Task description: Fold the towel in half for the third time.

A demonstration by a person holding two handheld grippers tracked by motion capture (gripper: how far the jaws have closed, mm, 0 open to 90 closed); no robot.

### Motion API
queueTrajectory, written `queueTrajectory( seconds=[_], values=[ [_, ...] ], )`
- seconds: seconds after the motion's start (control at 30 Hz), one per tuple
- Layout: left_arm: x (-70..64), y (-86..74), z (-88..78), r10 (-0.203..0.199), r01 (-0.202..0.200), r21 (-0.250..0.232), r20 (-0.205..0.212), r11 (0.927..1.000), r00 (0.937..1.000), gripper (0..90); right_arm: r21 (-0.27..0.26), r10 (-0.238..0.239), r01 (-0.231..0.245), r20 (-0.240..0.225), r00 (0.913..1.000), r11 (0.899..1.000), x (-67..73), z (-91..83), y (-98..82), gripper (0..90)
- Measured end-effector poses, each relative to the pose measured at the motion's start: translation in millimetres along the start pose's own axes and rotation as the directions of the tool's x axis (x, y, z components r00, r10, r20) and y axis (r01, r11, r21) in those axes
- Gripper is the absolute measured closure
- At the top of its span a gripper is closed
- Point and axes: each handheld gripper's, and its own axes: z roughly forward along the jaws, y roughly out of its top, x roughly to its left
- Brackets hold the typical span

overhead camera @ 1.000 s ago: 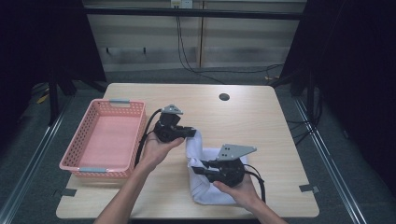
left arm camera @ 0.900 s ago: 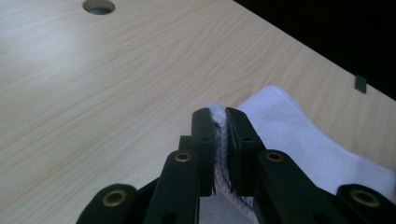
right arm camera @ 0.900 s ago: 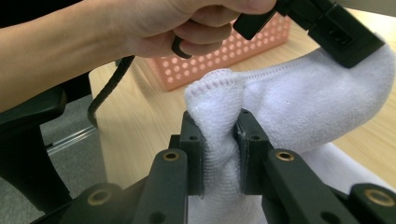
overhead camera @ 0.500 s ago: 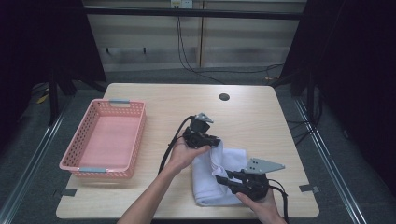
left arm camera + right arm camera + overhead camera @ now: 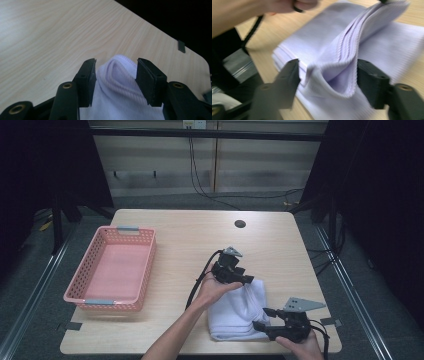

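Note:
A white folded towel (image 5: 235, 312) lies flat near the table's front right. My left gripper (image 5: 248, 280) is at the towel's far corner, held by a hand reaching in from below. In the left gripper view, the left gripper (image 5: 116, 62) has just been opening, and a ridge of the towel (image 5: 120, 95) stands loose between its parted jaws. My right gripper (image 5: 261, 319) is at the towel's near right edge. The right gripper (image 5: 328, 63) has also just been opening; a curled towel (image 5: 319, 32) corner hangs between its jaws, unpressed.
A pink plastic basket (image 5: 146, 270) stands empty at the table's left. A small dark hole (image 5: 240, 224) sits near the far edge. Grey tape marks (image 5: 73, 325) lie at the front corners. Cables trail from both grippers.
Both hands moved right and down with the towel, which now lies flat in a folded stack. Both grippers' jaws, shut on cloth before, have parted.

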Motion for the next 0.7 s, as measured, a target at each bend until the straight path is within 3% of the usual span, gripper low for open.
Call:
queueTrajectory(
  seconds=[0.13,0.27,0.33,0.4,0.5,0.57,0.63,0.7],
  values=[
    [0.5,-9.5,-29.0,-0.002,0.001,-0.049,-0.003,0.9988,1.0,44.4,-0.04,0.018,-0.017,0.035,0.9992,0.999,-13.1,-14.2,2.8,31.4],
    [-2.6,-35.4,-53.9,0.002,-0.002,-0.028,-0.001,0.9996,1.0,56.2,-0.035,-0.012,0.015,0.095,0.9954,0.999,-34.6,-6.7,25.1,35.6],
    [-7.0,-53.1,-61.7,0.026,-0.026,0.005,0.023,0.9997,0.9994,62.2,-0.02,-0.016,0.019,0.128,0.9916,1.0,-49.0,5.8,40.9,36.8],
    [-12.9,-70.2,-68.4,0.039,-0.04,0.037,0.031,0.9985,0.9988,63.5,0.009,-0.006,0.005,0.103,0.9947,1.0,-61.9,22.5,55.6,37.6],
    [-21.2,-91.7,-74.9,0.029,-0.034,0.07,0.073,0.9969,0.9969,62.7,0.035,-0.002,-0.002,0.111,0.9938,0.999,-70.1,48.9,70.7,36.6],
    [-30.0,-100.9,-77.4,0.042,-0.049,0.098,0.078,0.994,0.9961,60.9,0.047,-0.006,-0.001,0.135,0.9908,0.999,-75.4,65.6,74.0,36.7],
    [-41.4,-109.6,-79.7,0.085,-0.096,0.113,0.099,0.989,0.9915,58.7,0.069,0.023,-0.033,0.136,0.9905,0.997,-80.8,78.0,72.6,37.3],
    [-46.8,-115.7,-79.8,0.115,-0.127,0.139,0.091,0.9821,0.9892,57.4,0.086,0.026,-0.036,0.122,0.9922,0.996,-83.3,85.9,69.1,45.6]
  ],
)
